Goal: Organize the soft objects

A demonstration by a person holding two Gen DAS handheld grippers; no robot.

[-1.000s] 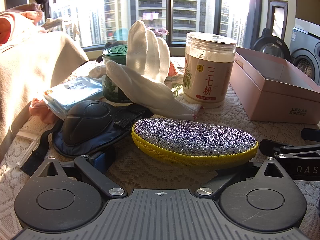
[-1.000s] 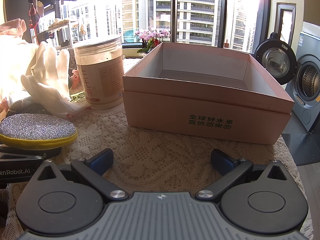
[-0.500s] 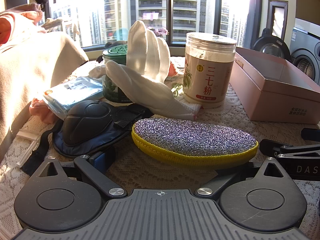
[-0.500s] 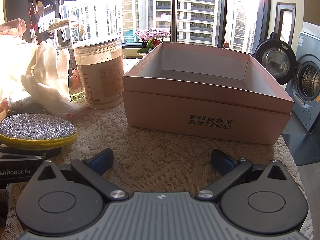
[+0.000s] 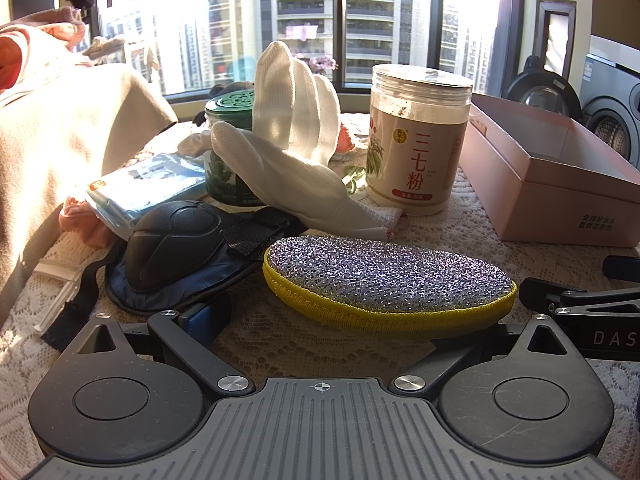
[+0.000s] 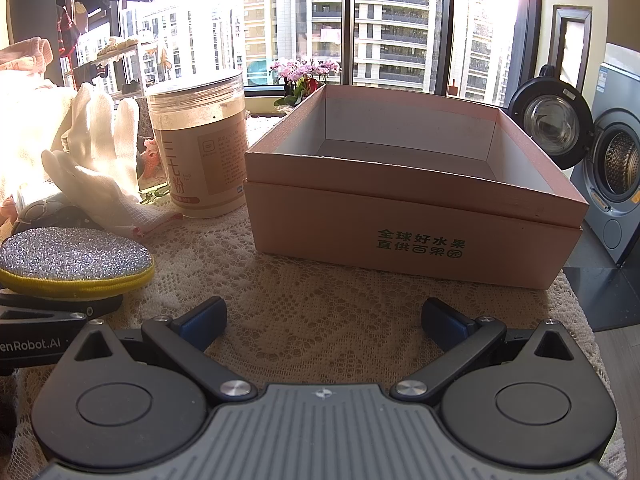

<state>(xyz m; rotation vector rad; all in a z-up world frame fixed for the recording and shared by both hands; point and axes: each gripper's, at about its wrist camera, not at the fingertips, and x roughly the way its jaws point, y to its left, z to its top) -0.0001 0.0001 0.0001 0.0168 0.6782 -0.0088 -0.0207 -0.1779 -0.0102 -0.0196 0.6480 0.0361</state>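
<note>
Nothing's moved since the earlier frames, you're parked. Your scrubber sponge (image 5: 388,280) sits on the lace tablecloth (image 6: 320,312), right in front of your left gripper (image 5: 320,320), fingers spread wide, gripping nothing. White gloves (image 5: 296,152) and a powder jar (image 5: 418,140) sit behind it. Your right gripper (image 6: 324,320) is spread too, facing the empty pink box (image 6: 416,216).

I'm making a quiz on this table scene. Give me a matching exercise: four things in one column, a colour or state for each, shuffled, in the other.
Things:
1. scouring pad
2. glove
3. box
4. right tool

Descriptions:
A. pink, nothing visible inside
B. open, holding nothing
C. silver top, yellow edge
D. white, draped against a green can

Pairs: 1-C, 2-D, 3-A, 4-B
</note>
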